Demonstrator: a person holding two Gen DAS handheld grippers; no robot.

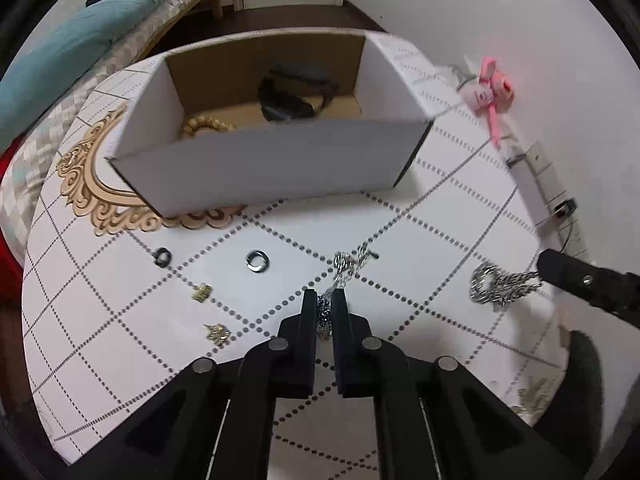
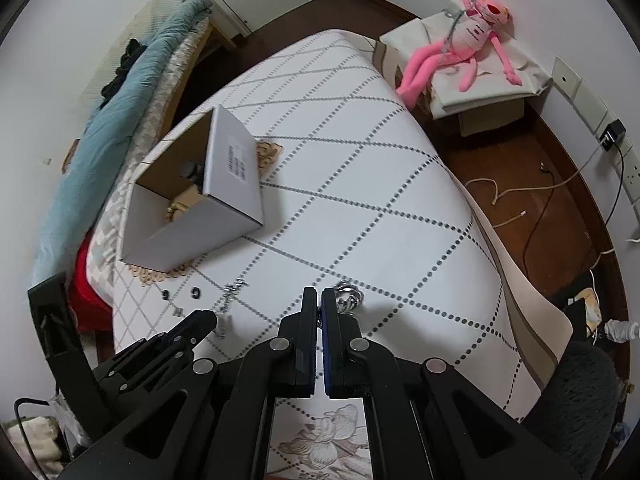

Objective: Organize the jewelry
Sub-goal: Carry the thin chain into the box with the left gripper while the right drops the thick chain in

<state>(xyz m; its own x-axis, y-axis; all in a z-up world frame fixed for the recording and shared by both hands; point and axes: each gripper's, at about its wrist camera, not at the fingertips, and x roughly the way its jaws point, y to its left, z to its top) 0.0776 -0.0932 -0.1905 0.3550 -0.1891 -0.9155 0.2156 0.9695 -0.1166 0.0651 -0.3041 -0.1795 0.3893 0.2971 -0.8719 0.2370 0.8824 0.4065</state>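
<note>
The left gripper is closed on a thin silver chain trailing across the tablecloth in front of the white box. The right gripper is pinched on a thicker coiled chain lying near the table's right side.

Left wrist view: low over the table, facing the white box at 12 o'clock, close. Right wrist view: higher, farther back, angled down across the same table, box at 10 o'clock. Shared: tabletop, box, both chains, each other's jaws.
</note>
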